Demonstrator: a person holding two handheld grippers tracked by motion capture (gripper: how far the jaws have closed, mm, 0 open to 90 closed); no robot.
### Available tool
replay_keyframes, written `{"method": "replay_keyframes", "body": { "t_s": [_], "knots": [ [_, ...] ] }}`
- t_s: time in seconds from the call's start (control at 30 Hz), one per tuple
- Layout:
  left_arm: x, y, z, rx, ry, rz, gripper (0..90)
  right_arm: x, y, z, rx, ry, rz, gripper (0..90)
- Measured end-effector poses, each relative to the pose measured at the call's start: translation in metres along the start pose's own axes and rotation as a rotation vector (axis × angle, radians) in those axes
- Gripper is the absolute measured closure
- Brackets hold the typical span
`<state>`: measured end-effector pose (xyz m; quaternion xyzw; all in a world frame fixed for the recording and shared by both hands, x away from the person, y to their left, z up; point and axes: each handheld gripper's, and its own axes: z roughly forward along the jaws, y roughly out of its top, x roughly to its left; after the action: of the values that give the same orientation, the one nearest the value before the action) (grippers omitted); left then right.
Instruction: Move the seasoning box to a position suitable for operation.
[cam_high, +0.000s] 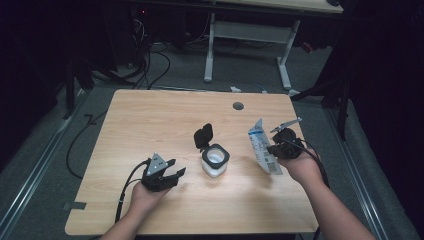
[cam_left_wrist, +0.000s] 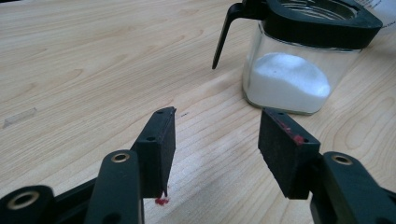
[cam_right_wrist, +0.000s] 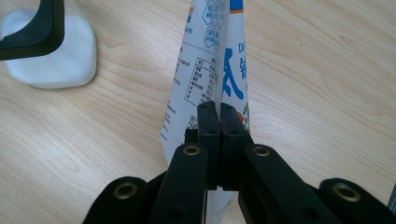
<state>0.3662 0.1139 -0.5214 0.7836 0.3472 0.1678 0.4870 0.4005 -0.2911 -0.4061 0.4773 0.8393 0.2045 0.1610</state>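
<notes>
A clear square jar (cam_high: 215, 160) with a black rim holds white powder; its black lid (cam_high: 203, 135) is flipped up and open. The jar (cam_left_wrist: 299, 60) also fills the upper right of the left gripper view. My left gripper (cam_high: 176, 174) hovers just left of the jar, open, with nothing between its pads (cam_left_wrist: 159, 144). A white and blue printed bag (cam_high: 262, 146) stands upright to the right of the jar. My right gripper (cam_high: 273, 149) is shut on the bag (cam_right_wrist: 215, 70), pinching its edge near the bottom.
The wooden table (cam_high: 150, 120) has a round grey cable port (cam_high: 238, 106) near its far edge. Behind the table stand a white desk frame (cam_high: 247, 42) and loose cables on the floor. A small red stain (cam_left_wrist: 161, 201) marks the wood under the left gripper.
</notes>
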Motion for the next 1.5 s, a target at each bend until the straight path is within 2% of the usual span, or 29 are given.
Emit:
{"method": "replay_keyframes", "body": {
  "t_s": [0.37,0.53,0.6,0.67,1.1,1.3,1.5],
  "knots": [
    [0.006,-0.001,-0.003,-0.007,0.004,-0.017,46.6,0.0,-0.012,0.0,-0.069,0.003,0.023,89.8],
    [0.006,-0.001,-0.003,-0.002,0.009,-0.009,46.6,0.001,-0.017,0.003,-0.096,0.013,0.033,89.8],
    [0.006,-0.001,-0.003,-0.003,0.01,-0.01,46.6,0.002,-0.019,0.002,-0.12,0.011,0.033,89.8],
    [0.006,-0.001,-0.004,0.0,0.011,-0.007,46.6,0.0,-0.022,0.001,-0.155,0.021,0.057,89.8],
    [0.013,-0.003,-0.008,0.002,0.036,-0.018,46.6,0.002,-0.044,0.005,-0.235,-0.004,0.071,89.8],
    [0.017,-0.003,-0.01,-0.006,0.035,-0.042,46.5,0.0,-0.051,0.007,-0.271,0.004,0.086,89.8],
    [0.019,-0.003,-0.011,-0.005,0.037,-0.037,46.2,-0.001,-0.056,0.007,-0.303,0.011,0.108,89.8]
  ]
}}
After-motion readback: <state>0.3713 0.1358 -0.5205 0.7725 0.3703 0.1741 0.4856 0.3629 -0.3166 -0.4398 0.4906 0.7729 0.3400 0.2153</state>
